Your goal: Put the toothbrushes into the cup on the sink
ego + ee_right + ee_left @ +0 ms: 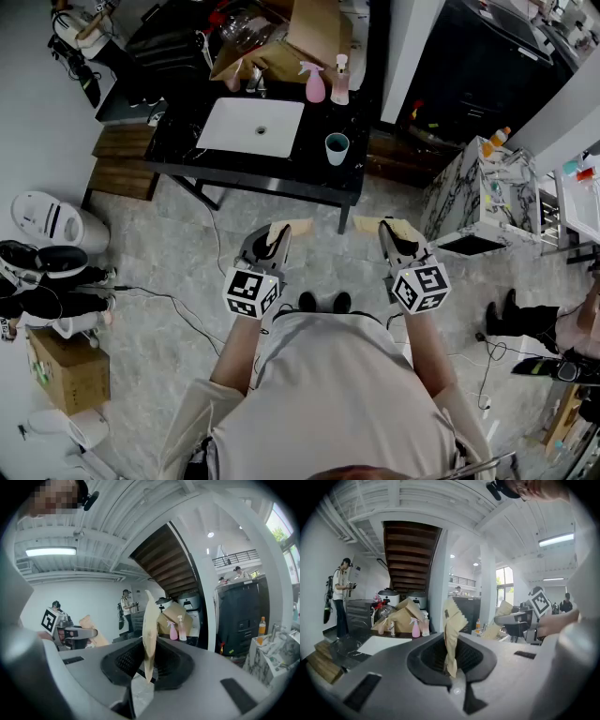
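A teal cup (337, 147) stands on the black counter (309, 178), to the right of the white sink basin (251, 127). I stand a step back from the counter with both grippers held out at waist height. My left gripper (277, 236) is shut on a tan paper packet (292, 228), which sticks up between its jaws (453, 625). My right gripper (392, 234) is shut on a second tan paper packet (403, 228), also upright in its own view (149, 620). What is inside the packets is hidden.
A pink spray bottle (315, 84), a pale bottle (340, 80) and a cardboard box (305, 37) crowd the counter's back. A marble-patterned cabinet (478, 202) stands to the right. Wooden steps (122, 159), a white appliance (47, 217) and a floor box (61, 370) lie left.
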